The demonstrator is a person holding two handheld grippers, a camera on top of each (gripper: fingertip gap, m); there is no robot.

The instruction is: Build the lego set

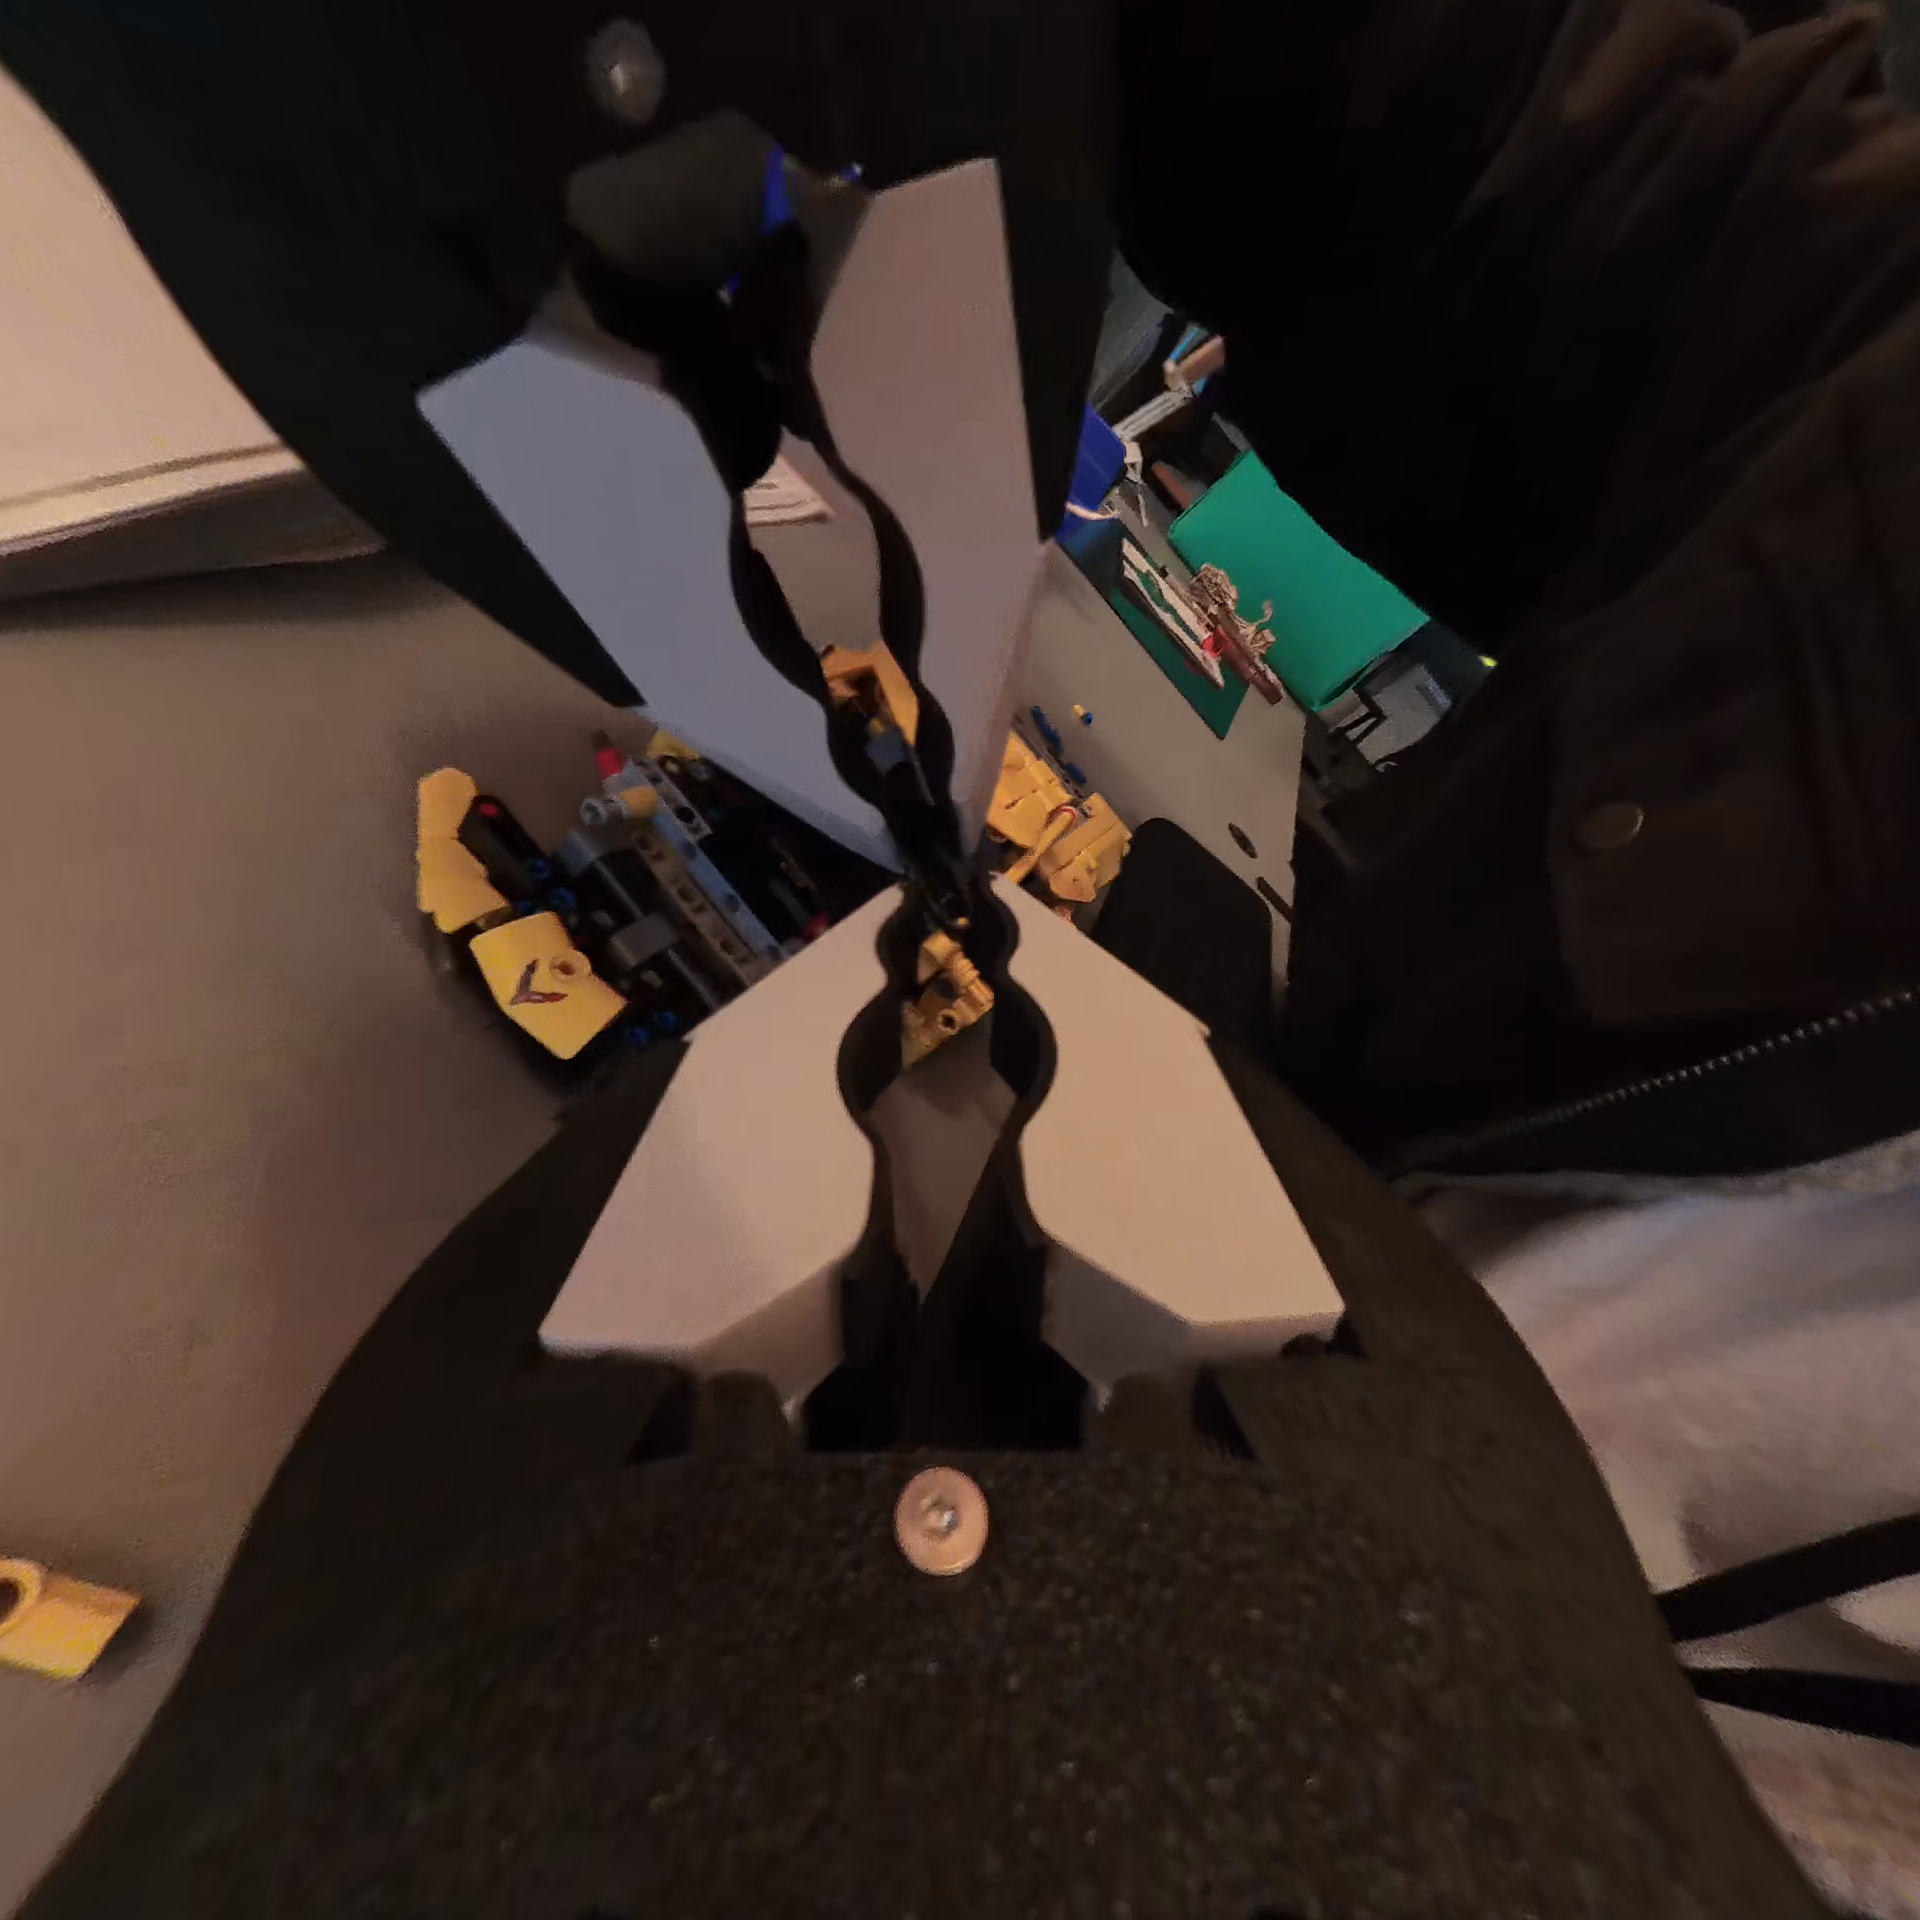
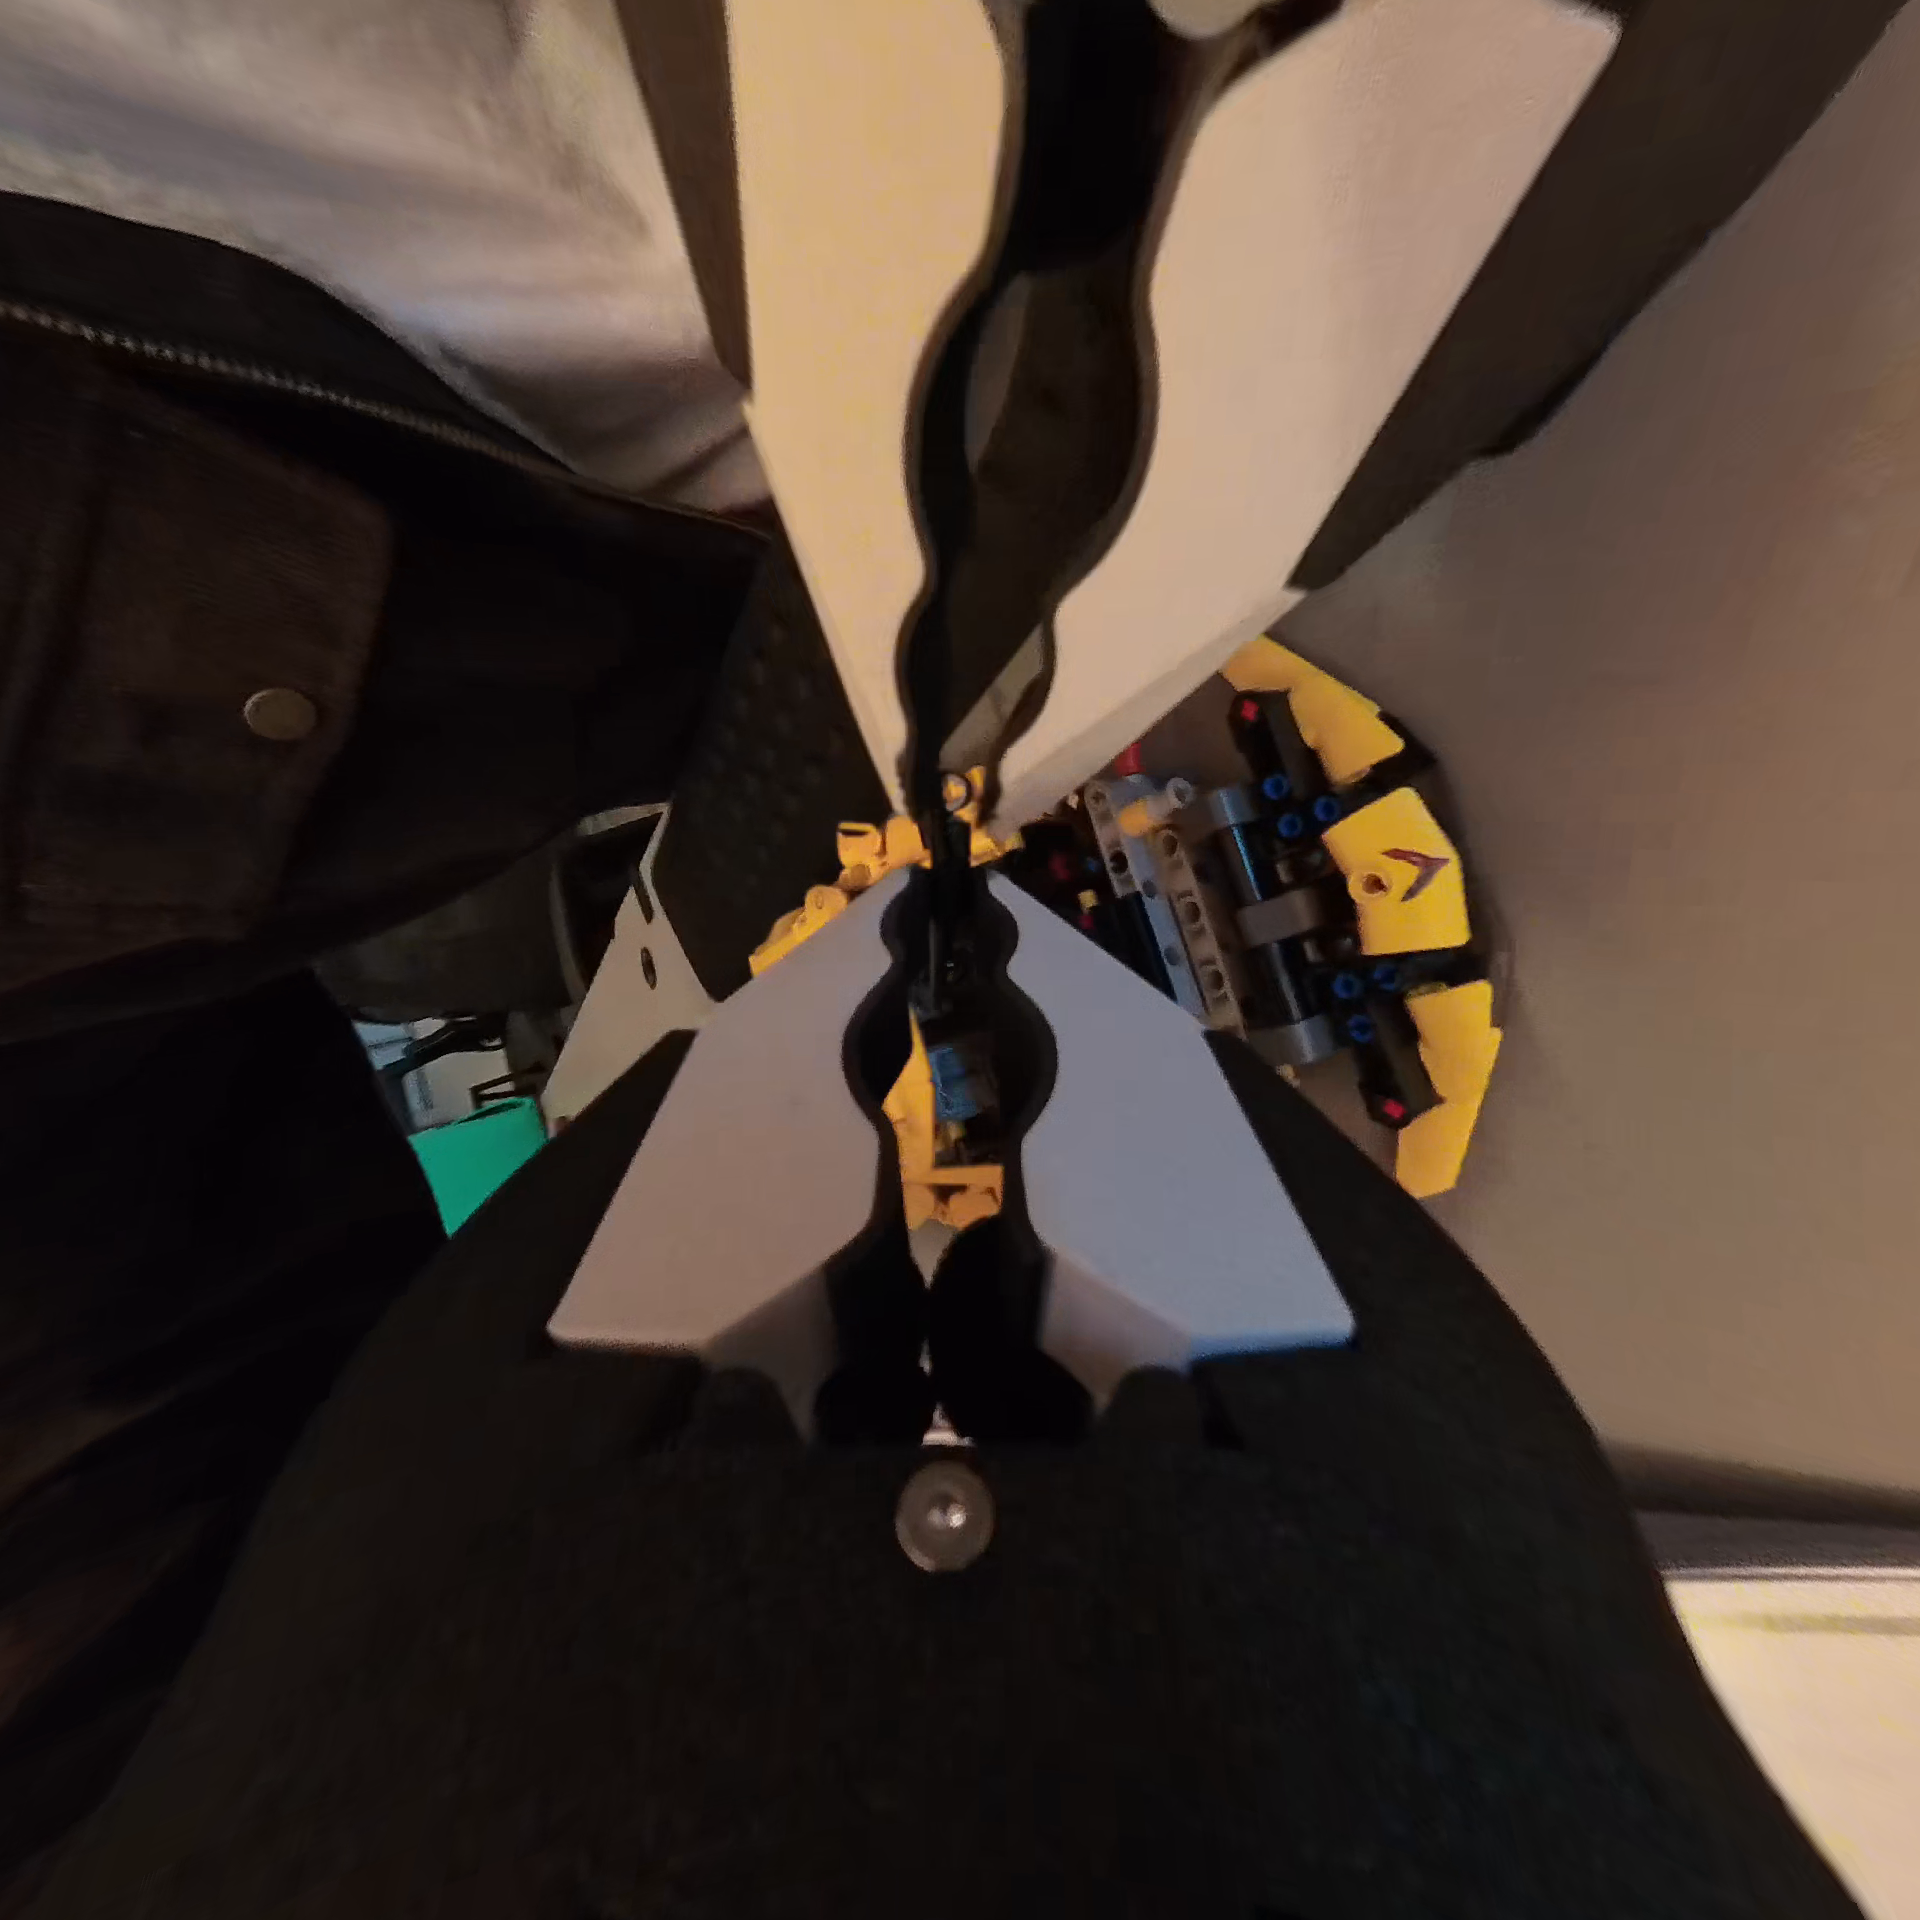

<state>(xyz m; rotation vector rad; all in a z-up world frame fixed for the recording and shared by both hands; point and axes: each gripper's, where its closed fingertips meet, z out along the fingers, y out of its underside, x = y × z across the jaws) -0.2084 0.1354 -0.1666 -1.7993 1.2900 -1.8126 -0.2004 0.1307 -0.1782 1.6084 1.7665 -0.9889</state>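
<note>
We held the two tongs tip to tip above the grey worktop [image 1: 208, 831], leaving almost no room between them. The left tongs [image 1: 940, 914] were drawn nearly together at the tips, pinched on a thin black Lego piece [image 1: 930, 862]; the right tongs [image 2: 940, 894] met them head-on, likewise closed on that dark piece [image 2: 940, 935] as far as we could tell. Each set of tongs had pale, matte wedge-shaped fingers [image 1: 727, 1174] with wavy black inner edges, mounted in rough black housings.

Directly beneath the tips lay the partly built Lego car [image 1: 582, 894], yellow curved body panels around a core of black and grey perforated beams with blue pins; in the right wrist view the car [image 2: 1299, 914] sat just right of the tips, its rounded yellow nose toward open worktop. That side offered the clearest room to move. A loose yellow brick [image 1: 62, 1616] lay well apart near the left frame edge.

Along the worktop's far edge ran a pale board [image 1: 104, 416]. On the opposite side the worktop ended close to a person in a dark zipped jacket [image 2: 260, 623] over a light shirt [image 2: 364, 208]. Beyond that edge stood a green box [image 1: 1288, 571] among blurred clutter.
</note>
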